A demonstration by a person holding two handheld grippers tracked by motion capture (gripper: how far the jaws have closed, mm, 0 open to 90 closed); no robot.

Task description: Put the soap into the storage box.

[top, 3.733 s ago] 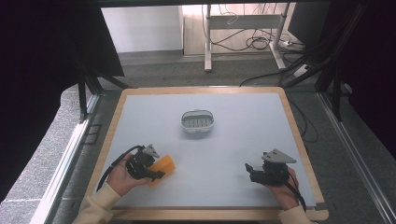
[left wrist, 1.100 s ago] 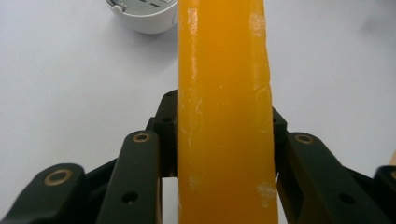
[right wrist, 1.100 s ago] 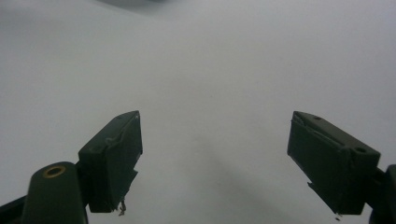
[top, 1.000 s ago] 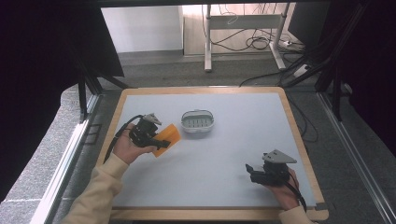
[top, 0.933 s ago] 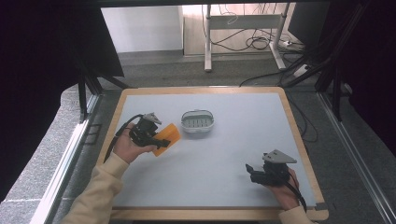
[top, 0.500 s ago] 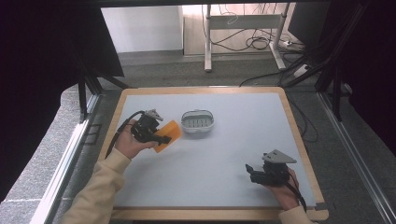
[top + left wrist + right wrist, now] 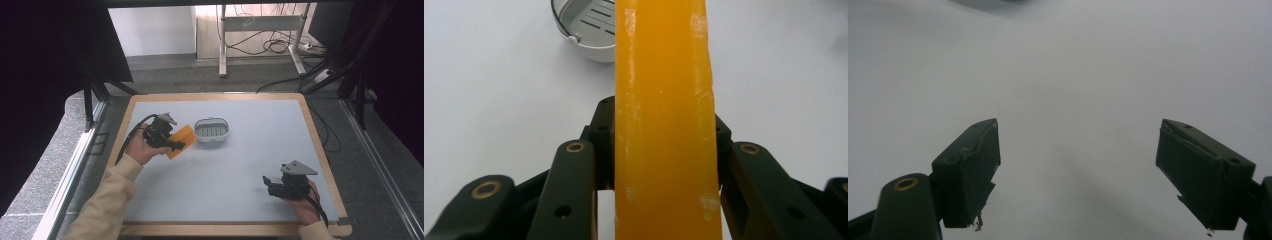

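Note:
My left gripper [image 7: 176, 144] is shut on an orange bar of soap [image 7: 181, 141], held just left of a small white oval soap dish [image 7: 211, 130] near the middle of the table. In the left gripper view the orange bar [image 7: 664, 115] stands on edge between both jaws, and the slotted dish [image 7: 585, 27] lies beyond it at the upper left. My right gripper [image 7: 268, 183] rests low at the front right of the table, held by a hand. In the right gripper view its jaws stand wide apart [image 7: 1078, 165] with nothing between them.
The grey table top [image 7: 250, 150] has a wooden rim [image 7: 320, 145]. Black frame posts stand at the left and right sides. Cables and a desk frame lie on the floor beyond the far edge.
My left gripper has carried the orange bar away from the table's front left towards the dish, and over the last second it edged a little farther. The right gripper stayed put.

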